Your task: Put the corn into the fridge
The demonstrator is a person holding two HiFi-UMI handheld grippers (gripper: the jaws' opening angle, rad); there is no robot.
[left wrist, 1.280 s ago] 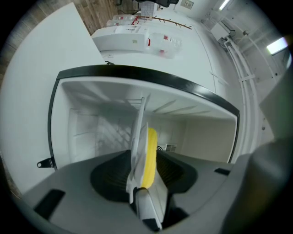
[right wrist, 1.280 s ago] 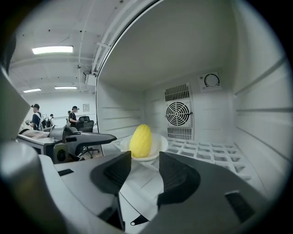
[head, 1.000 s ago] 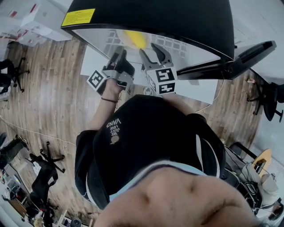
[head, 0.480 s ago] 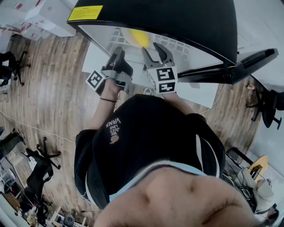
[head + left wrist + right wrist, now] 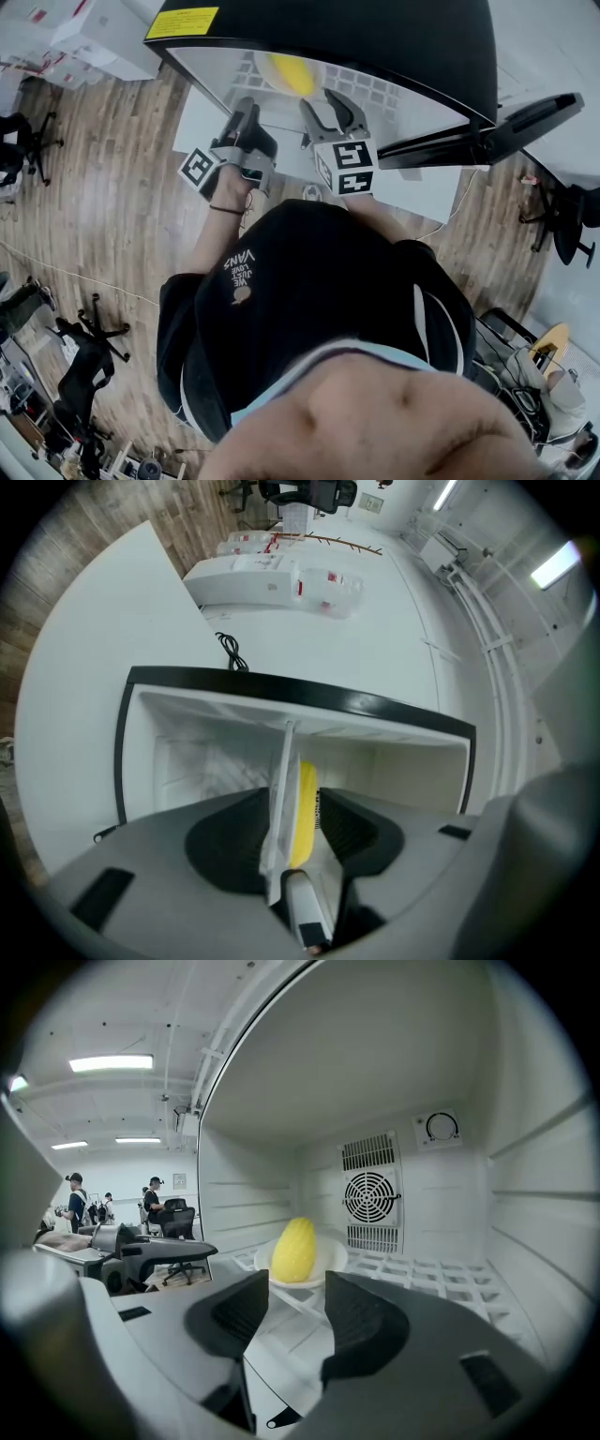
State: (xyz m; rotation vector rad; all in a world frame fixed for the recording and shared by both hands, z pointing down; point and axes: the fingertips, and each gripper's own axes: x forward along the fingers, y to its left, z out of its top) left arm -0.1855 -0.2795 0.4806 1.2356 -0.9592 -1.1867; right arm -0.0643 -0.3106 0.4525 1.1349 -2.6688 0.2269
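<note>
Corn (image 5: 293, 1251) on plate (image 5: 334, 1259) in fridge (image 5: 450, 1194) — L hand-held gripper (image 5: 296, 819), R hand-held gripper (image 5: 296, 1303): jaws apart

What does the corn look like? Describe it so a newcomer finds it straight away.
Look into the open white fridge, at its grid shelf below the round back-wall fan. A white plate sits there, and the corn is the stubby yellow cob on it, the only coloured thing inside.

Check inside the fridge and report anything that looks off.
Nothing stands out. The corn lies whole on a white plate, which sits level on the fridge shelf, and nothing is spilled. The left gripper and the right gripper both have their jaws apart.
</note>
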